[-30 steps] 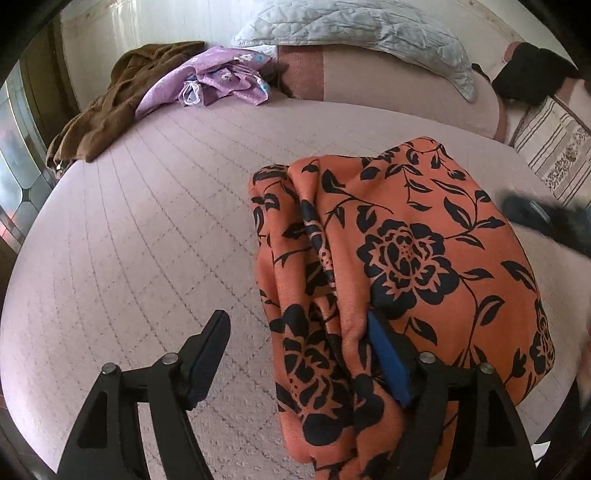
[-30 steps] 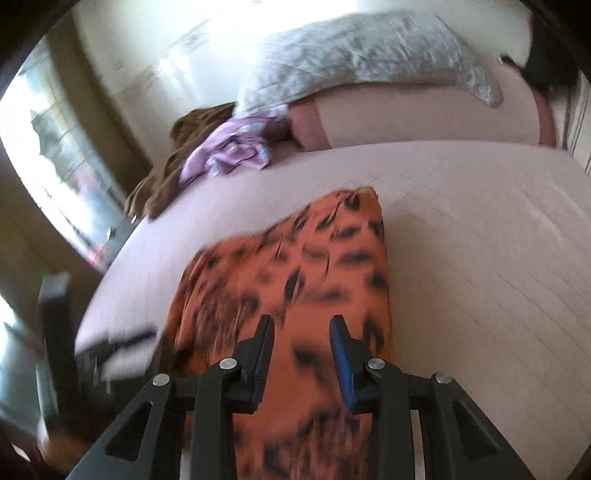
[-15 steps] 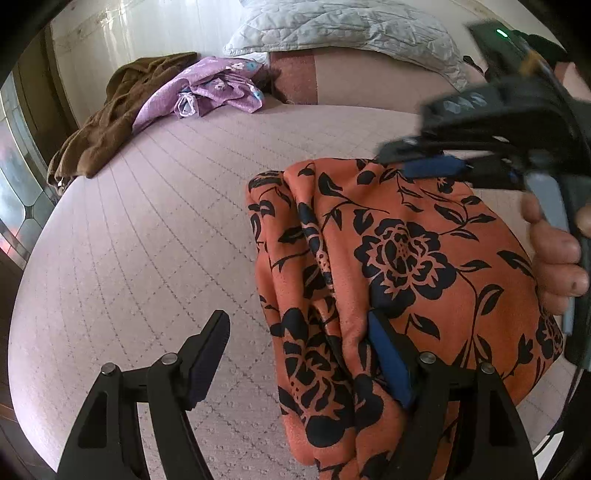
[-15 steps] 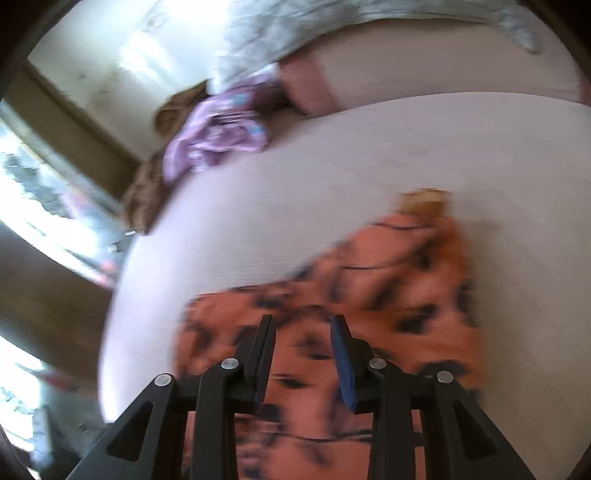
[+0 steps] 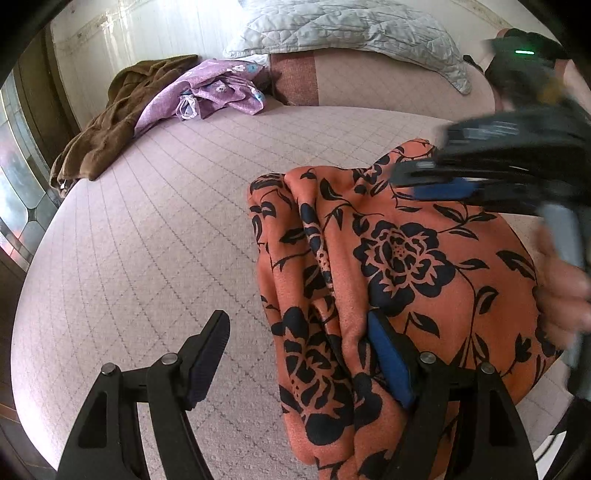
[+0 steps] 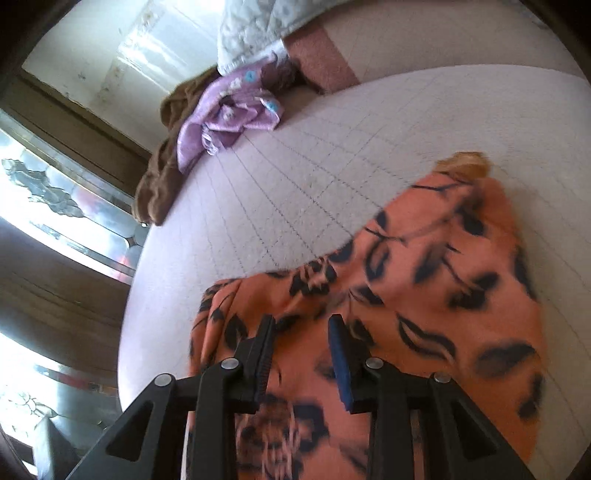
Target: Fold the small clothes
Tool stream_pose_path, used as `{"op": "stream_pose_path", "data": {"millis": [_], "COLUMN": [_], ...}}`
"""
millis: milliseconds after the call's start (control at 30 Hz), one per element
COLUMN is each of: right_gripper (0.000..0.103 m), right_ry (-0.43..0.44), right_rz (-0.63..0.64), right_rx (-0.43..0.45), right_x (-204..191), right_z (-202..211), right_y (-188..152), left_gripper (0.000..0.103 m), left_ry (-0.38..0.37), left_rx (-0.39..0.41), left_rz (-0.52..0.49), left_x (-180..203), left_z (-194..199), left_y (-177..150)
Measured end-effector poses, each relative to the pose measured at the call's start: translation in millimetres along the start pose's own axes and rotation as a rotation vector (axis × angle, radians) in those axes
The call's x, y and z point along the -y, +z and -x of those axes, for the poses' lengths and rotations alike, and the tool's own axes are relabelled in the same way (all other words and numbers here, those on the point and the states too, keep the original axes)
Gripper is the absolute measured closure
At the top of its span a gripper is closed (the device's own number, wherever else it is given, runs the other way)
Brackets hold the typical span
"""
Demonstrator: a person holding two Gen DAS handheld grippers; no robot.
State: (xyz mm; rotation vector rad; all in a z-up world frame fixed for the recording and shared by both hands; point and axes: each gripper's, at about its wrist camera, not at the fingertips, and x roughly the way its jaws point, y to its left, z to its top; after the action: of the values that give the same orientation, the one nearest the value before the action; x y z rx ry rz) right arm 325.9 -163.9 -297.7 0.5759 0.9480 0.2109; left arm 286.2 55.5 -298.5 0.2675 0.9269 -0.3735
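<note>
An orange garment with black flowers [image 5: 399, 258] lies folded on the pink quilted bed [image 5: 147, 240]. My left gripper [image 5: 299, 354] stands wide open over its near left edge. The blue-padded finger rests against the cloth, and the other finger is clear of it over the bare quilt. My right gripper [image 5: 413, 184], blurred and held by a hand [image 5: 565, 291], hovers over the garment's far right part. In the right wrist view its jaws [image 6: 301, 354] stand a narrow gap apart above the orange garment [image 6: 424, 288], with nothing pinched between them.
A purple flowered garment [image 5: 214, 88] and a brown one [image 5: 110, 122] lie bunched at the bed's far left corner. A grey quilted pillow [image 5: 351, 26] sits on the headboard end. A window [image 5: 14, 184] runs along the left side. Bare quilt stretches left of the orange garment.
The right gripper has come in from the right over the garment's far edge, and its view has swung and tilted. The left gripper and the garment have stayed put.
</note>
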Motion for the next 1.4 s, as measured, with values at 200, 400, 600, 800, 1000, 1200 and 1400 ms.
{"op": "stream_pose_path", "data": {"millis": [200,400,600,800,1000,1200,1400], "right_gripper": [0.069,0.070,0.070,0.070,0.070,0.069,0.069], "right_ry": [-0.060,-0.203,-0.184,-0.141,-0.135,-0.101,-0.084], "right_rz": [0.091,0.146,0.165,0.184,0.200,0.203,0.205], "right_rx": [0.075,-0.037,-0.012,0.000,0.013,0.010,-0.010], "right_x": [1,22,33,41,38,42,42], "right_z": [78,88,79,81,81,81,82], "right_y": [-44,-94,-100,-100,-104,-103,-101], "left_gripper": [0.025,0.020,0.018,0.018,0.015,0.014,0.014], "left_ry": [0.003,0.028,0.067,0.097,0.136,0.147,0.166], "left_rx": [0.002,0.006,0.016,0.021,0.023,0.026,0.034], "left_rz": [0.009,0.009,0.011,0.010,0.007,-0.005,-0.029], "left_x": [0,2,4,10,15,16,20], "left_z": [2,4,3,5,3,4,8], "left_y": [-2,-4,-6,-7,-7,-7,-7]}}
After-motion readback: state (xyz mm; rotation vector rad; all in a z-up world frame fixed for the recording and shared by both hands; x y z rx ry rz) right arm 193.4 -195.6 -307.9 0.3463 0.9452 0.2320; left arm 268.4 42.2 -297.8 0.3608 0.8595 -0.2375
